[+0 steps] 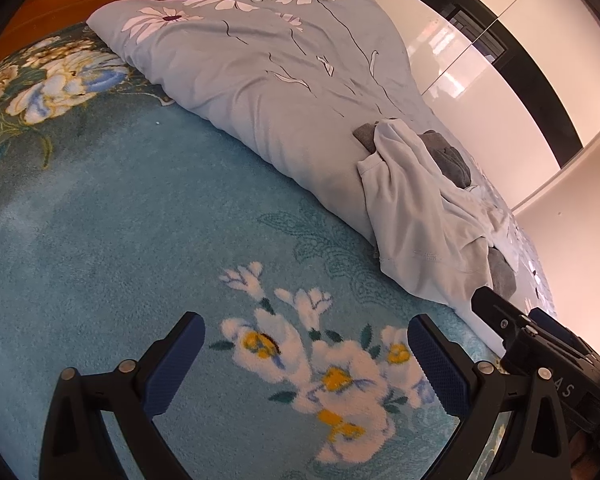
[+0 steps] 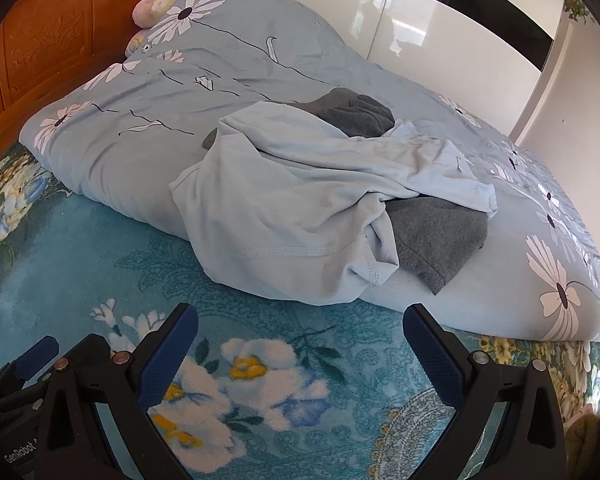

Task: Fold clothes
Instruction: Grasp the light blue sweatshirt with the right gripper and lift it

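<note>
A crumpled pale blue garment (image 2: 300, 208) lies draped over the edge of a folded duvet, with grey clothes (image 2: 436, 236) bunched under and behind it. In the left wrist view the same pale garment (image 1: 416, 216) sits at the right, grey cloth (image 1: 452, 156) beside it. My right gripper (image 2: 300, 320) hovers open over the teal blanket, just short of the garment's hem, nothing between its fingers. My left gripper (image 1: 306, 328) is open above the blanket's white flowers, left of the clothes. The other gripper's black body (image 1: 540, 340) shows at the lower right of the left wrist view.
A grey-blue duvet with daisy print (image 2: 228, 72) lies rolled along the far side of the bed. The teal floral blanket (image 1: 120, 208) covers the near part. A carved wooden headboard (image 2: 48, 36) stands at the left; glossy white wardrobe doors (image 2: 440, 32) are behind.
</note>
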The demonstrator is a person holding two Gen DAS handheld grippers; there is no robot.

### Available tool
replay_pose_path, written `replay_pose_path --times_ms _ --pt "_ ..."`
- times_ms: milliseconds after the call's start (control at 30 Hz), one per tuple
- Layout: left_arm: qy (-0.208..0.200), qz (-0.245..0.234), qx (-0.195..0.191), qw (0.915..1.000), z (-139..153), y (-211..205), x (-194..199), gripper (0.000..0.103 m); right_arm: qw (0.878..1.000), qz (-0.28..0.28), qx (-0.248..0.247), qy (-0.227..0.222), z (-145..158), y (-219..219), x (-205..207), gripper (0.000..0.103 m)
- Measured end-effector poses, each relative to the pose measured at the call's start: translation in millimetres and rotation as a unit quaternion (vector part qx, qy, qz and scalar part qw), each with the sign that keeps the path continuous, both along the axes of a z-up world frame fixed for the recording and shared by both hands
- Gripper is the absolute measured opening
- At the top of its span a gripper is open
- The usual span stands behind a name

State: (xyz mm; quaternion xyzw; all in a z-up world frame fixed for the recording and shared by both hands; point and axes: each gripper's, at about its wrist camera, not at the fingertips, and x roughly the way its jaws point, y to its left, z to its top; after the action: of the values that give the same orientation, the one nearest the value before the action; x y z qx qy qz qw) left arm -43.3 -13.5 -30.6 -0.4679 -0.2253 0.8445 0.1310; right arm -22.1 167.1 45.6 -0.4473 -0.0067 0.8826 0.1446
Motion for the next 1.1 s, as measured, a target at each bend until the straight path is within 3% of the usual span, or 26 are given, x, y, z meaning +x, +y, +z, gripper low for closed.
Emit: replay_pose_path --times_ms 33,133,233,333,400,433,500,533,567,667,700,767,833,933,1100 --pt "-0.003 0.005 0.005 1.0 -1.3 -2.6 -0.4 0.103 1.0 0.003 -0.007 0.002 0.0 3.0 -1.8 0.102" --pt "-0.012 0.02 0.023 0.9995 -6.0 -10.8 -1.1 0.103 0.995 -0.048 -0.089 0.001 -7.0 41.8 -15.6 0.102" --pt "-0.014 0.03 0.03 0.999 -7.6 -15.6 0.2 0.103 0.98 -0.086 -0.182 0.002 -21.7 76.3 -31.3 0.102" --pt "-0.01 0.035 0.026 0.999 -6.5 -18.2 2.9 0.103 0.963 -0.144 -0.226 0.009 -40.0 102.4 -40.9 0.102" --pt "-0.009 0.035 0.026 0.999 -5.4 -19.9 5.2 0.103 0.941 -0.191 -0.28 0.017 -55.4 119.2 -40.9 0.096" --pt "-0.008 0.035 0.028 0.999 -4.8 -20.8 6.6 0.103 0.925 -0.215 -0.313 0.018 -64.2 125.6 -39.0 0.085" --pt "-0.005 0.035 0.031 0.9989 -3.3 -22.3 9.3 0.103 0.882 -0.243 -0.402 0.036 -79.7 133.0 -32.2 0.069" --pt "-0.003 0.035 0.031 0.9989 -2.3 -22.8 10.6 0.103 0.86 -0.252 -0.44 0.052 -84.0 134.6 -27.9 0.055" --pt "-0.001 0.036 0.031 0.9989 -1.2 -23.3 12.2 0.103 0.838 -0.261 -0.474 0.069 -87.2 135.6 -23.3 0.047" --pt "0.0 0.035 0.027 0.999 1.7 -24.5 18.7 0.103 0.811 -0.26 -0.515 0.098 -84.6 136.9 -12.7 0.031" --pt "0.0 0.035 0.026 0.999 2.7 -24.9 20.9 0.103 0.81 -0.252 -0.519 0.106 -79.3 135.9 -10.4 0.017" --pt "0.001 0.035 0.023 0.9991 4.6 -25.8 25.2 0.103 0.823 -0.221 -0.512 0.109 -60.7 132.4 -11.3 0.011" --pt "0.004 0.036 0.022 0.9991 7.9 -27.6 30.0 0.103 0.828 -0.185 -0.515 0.122 -41.2 131.6 -13.6 0.01" --pt "0.014 0.039 0.024 0.9989 16.3 -33.8 39.4 0.103 0.809 -0.15 -0.542 0.169 -10.1 133.7 -9.2 0.009" --pt "0.032 0.056 0.025 0.9976 31.4 -54.3 60.1 0.103 0.807 -0.058 -0.549 0.207 62.8 117.5 2.4 0.008"
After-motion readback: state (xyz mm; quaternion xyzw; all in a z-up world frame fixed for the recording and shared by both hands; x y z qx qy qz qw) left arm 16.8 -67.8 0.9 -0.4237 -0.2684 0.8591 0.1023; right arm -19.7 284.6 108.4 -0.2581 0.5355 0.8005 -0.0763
